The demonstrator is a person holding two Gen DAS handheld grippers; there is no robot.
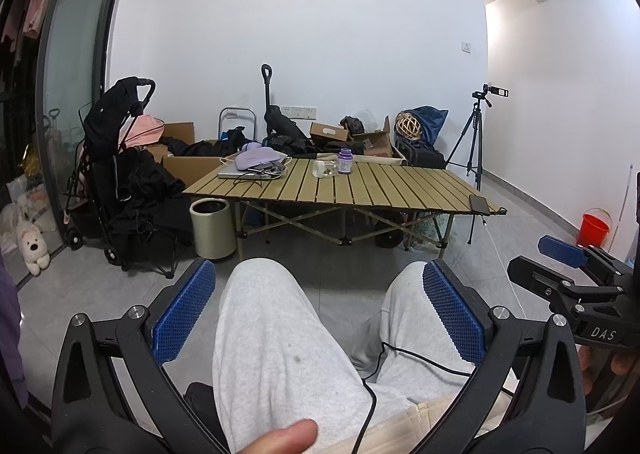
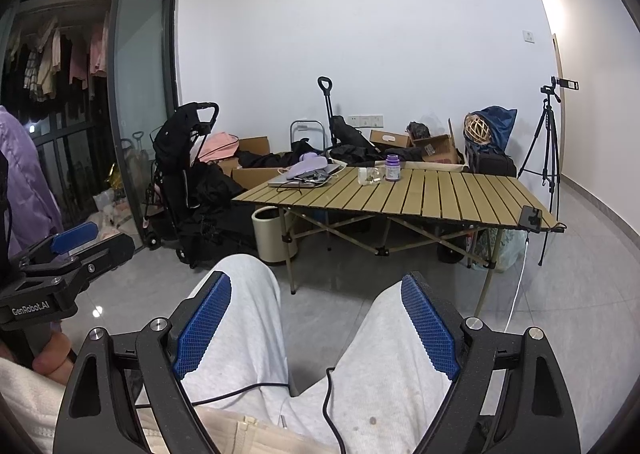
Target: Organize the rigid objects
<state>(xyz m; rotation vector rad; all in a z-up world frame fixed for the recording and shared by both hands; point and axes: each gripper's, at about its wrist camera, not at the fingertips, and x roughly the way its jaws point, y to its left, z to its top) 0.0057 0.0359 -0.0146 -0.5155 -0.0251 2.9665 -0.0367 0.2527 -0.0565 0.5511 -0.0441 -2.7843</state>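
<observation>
A slatted folding table (image 1: 360, 185) (image 2: 420, 193) stands across the room. On it sit a purple-capped bottle (image 1: 345, 161) (image 2: 392, 168), a small clear container (image 1: 323, 169) (image 2: 369, 175), a laptop (image 1: 244, 171) (image 2: 298, 179) under a purple cloth with cables, and a phone (image 1: 479, 202) (image 2: 531, 217) at the right edge. My left gripper (image 1: 320, 310) is open and empty above my knees. My right gripper (image 2: 316, 322) is open and empty, also over my lap. Each gripper also shows at the edge of the other's view, the right one in the left wrist view (image 1: 560, 254), the left one in the right wrist view (image 2: 74, 238).
A black stroller (image 1: 116, 157) (image 2: 184, 173), cardboard boxes and bags crowd the back wall. A cream bin (image 1: 212, 228) (image 2: 272, 234) stands at the table's left leg. A tripod with camera (image 1: 476, 133) (image 2: 546, 141) is at right, a red bucket (image 1: 595, 229) beyond. Cables cross my lap.
</observation>
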